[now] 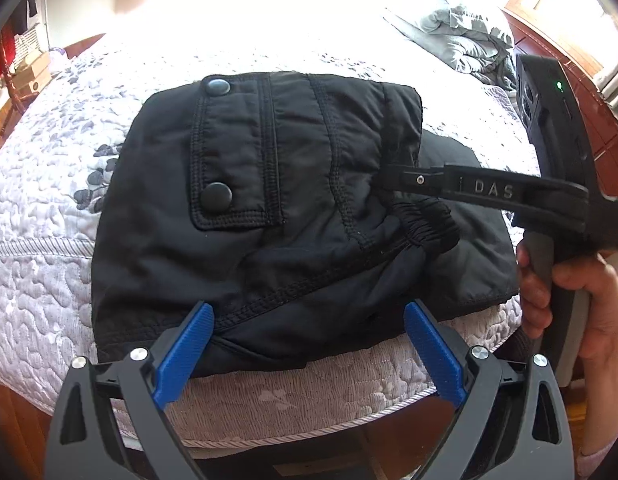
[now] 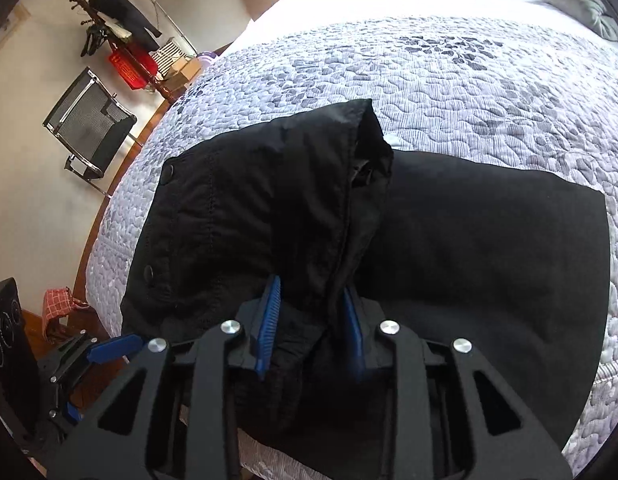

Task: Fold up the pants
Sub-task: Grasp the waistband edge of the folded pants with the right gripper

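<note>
A: Item one, pants [image 1: 293, 208]: black, padded, already doubled into a compact bundle, lying on the quilted bed [image 1: 41, 264] near its front edge. Flap with two snaps faces up; elastic waistband bunched on the right side.

B: Item two, left tool [image 1: 305, 344]?

A: Blue pads spread wide, hovering just over the bundle's near hem. Nothing between them.

B: Item three, right tool [image 2: 311, 320]?

A: Jaws drawn in close on a raised ridge of cloth at the upper layer's edge. Fabric fills the gap and both pads appear to press it: gripping the pants. A hand [image 1: 569, 304] holds its handle.

B: Step in hand, by your reckoning?

A: Likely carrying that top layer across for the next fold. Advice: check that the grip takes the full thickness of the layer, not only the outer shell; lift just clear of the lower layer; travel flat so the padding does not roll.

B: And the left?

A: Best used to pin the near hem, keeping the bundle from sliding off the bed edge.
</note>
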{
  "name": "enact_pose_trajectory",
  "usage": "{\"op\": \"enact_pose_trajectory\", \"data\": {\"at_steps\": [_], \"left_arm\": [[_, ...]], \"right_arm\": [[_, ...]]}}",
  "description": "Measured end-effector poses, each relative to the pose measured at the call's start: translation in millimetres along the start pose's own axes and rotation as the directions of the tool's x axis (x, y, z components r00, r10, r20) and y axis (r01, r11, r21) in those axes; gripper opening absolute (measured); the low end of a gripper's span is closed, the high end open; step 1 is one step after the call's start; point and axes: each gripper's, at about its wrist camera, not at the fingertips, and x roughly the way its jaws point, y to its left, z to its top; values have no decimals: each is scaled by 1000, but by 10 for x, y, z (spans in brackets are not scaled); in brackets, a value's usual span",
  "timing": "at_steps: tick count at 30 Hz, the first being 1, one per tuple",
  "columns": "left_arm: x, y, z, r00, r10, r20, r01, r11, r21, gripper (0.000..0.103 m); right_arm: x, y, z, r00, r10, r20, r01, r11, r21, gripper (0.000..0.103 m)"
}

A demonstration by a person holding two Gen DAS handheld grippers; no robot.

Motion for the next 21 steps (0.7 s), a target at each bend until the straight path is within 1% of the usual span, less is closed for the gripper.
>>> {"op": "enact_pose_trajectory", "data": {"at_steps": [3,6,12,18,21], "left_arm": [[-66,23,11,1000,6,-3,-6,1000,-11,97],[-169,38,9,1000,13,19,-13,1000,-3,97],[-337,43,20,999,0,47,0,1000,8,97],[-507,17,55,997,-26,72,24,1000,19,97],[-571,24,95,995,-52,88,51,999,12,97]], "right_arm": [[-50,-63,5,999,35,11,-36,999,36,20],[-160,-102,14,997,79,26,-80,995,59,14],[-398,-78,31,987,153,52,-156,986,66,11],[-688,-56,36,983,159,91,-163,986,35,9],[-845,-91,44,981,155,119,-160,987,34,8]]}}
